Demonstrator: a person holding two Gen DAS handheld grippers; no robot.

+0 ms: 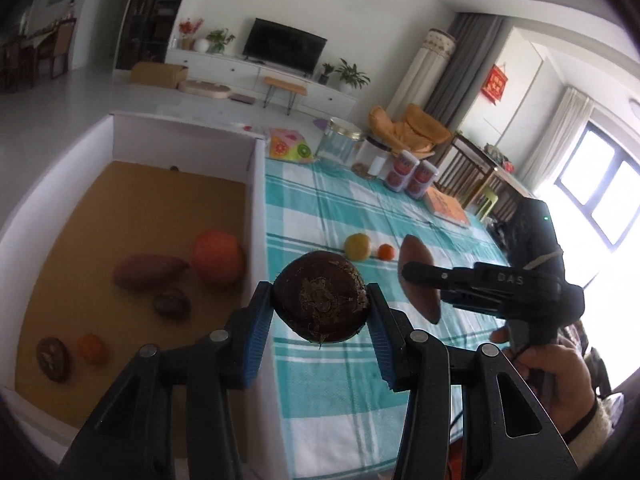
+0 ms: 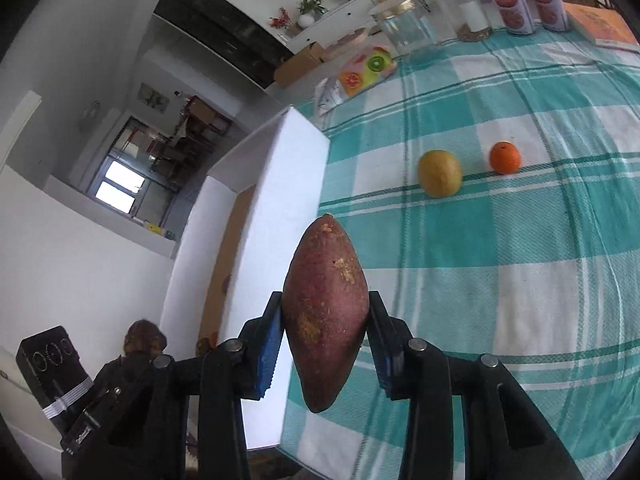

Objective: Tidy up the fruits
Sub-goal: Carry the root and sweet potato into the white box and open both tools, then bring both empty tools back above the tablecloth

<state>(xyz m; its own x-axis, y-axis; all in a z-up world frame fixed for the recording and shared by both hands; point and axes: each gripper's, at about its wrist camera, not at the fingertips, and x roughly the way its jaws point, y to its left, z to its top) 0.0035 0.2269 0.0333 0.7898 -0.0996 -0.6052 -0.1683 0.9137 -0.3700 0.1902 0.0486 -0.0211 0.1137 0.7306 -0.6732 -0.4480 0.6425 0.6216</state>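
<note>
**Both grippers loaded at the box edge**

Living room, checked tablecloth. Left gripper clenched on a dark round fruit, perhaps a passion fruit, just right of the white box. Best carried left past the wall, lowered, then released. Right gripper clamped on a sweet potato. Box contents visible only from left wrist; yellow fruit ahead clearer from right.
</note>
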